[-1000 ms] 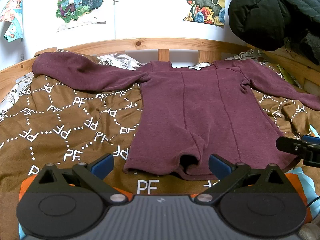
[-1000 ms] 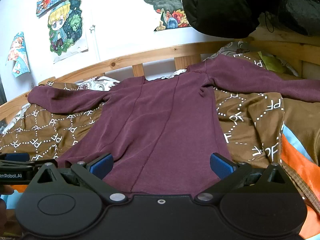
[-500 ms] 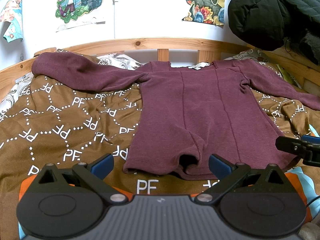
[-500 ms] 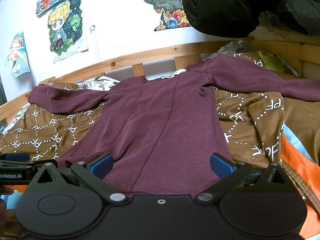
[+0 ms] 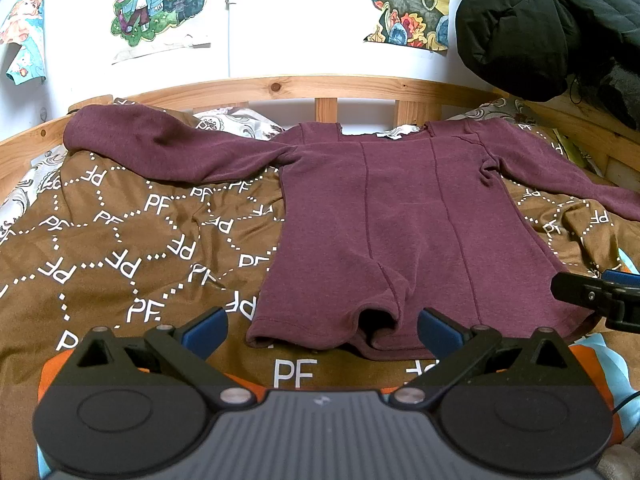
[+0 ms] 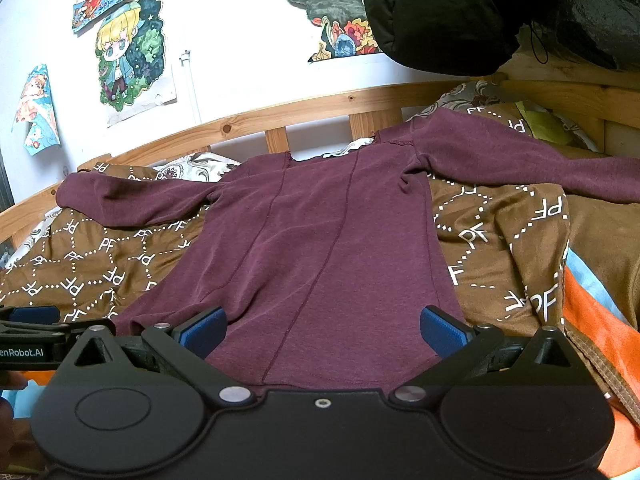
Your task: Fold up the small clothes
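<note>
I see a maroon top (image 5: pixel 404 216) spread flat on the bed, over a brown blanket (image 5: pixel 120 248) printed with white "PF" marks. Its neckline lies toward the wooden rail (image 5: pixel 280 88) at the far side, and its hem faces me. The left sleeve (image 5: pixel 168 152) stretches out toward the left corner of the bed; the right sleeve (image 6: pixel 520 160) runs off to the right across the blanket. A small bump of cloth stands up at the middle of the hem in the left view.

My left tongs (image 5: pixel 322 330) are spread wide and hold nothing; they sit just short of the hem, with the left corner of the hem between the blue pads (image 5: pixel 204 330). My right tongs (image 6: pixel 322 332) are likewise wide apart and empty, low over the right half of the hem, with maroon cloth filling the gap between the fingers. Whether either pair touches the cloth I cannot tell.

Each view catches the other tool at its edge. A black jacket (image 5: pixel 540 24) hangs at the upper right, and cartoon posters (image 5: pixel 160 4) are stuck on the white wall.
</note>
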`<control>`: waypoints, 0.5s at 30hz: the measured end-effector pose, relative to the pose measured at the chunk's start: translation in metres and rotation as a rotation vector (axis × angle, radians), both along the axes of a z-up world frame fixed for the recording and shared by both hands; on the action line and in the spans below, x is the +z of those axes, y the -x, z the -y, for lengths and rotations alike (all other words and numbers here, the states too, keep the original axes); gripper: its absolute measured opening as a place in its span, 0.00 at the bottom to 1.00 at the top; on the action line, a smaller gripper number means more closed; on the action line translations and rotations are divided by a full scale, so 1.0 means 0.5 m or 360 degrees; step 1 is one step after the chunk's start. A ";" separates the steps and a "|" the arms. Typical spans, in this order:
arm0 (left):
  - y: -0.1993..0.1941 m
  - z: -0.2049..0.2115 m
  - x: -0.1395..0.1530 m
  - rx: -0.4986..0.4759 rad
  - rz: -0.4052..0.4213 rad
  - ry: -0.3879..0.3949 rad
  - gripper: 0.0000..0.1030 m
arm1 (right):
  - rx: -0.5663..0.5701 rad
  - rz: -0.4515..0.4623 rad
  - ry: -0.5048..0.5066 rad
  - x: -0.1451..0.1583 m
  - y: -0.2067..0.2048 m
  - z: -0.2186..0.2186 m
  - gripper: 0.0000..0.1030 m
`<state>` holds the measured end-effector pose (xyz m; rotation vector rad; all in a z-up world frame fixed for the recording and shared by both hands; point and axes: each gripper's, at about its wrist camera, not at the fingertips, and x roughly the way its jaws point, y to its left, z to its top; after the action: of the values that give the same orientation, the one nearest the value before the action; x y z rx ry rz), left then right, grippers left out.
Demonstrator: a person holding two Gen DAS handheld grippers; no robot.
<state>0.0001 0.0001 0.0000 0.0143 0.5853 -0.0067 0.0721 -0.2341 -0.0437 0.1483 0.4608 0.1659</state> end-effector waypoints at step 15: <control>0.000 0.000 0.000 -0.0001 0.0000 0.0000 1.00 | 0.0001 -0.0004 -0.0003 0.001 -0.001 0.001 1.00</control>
<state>0.0001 0.0001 0.0000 0.0145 0.5855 -0.0072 0.0726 -0.2344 -0.0433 0.1501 0.4635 0.1665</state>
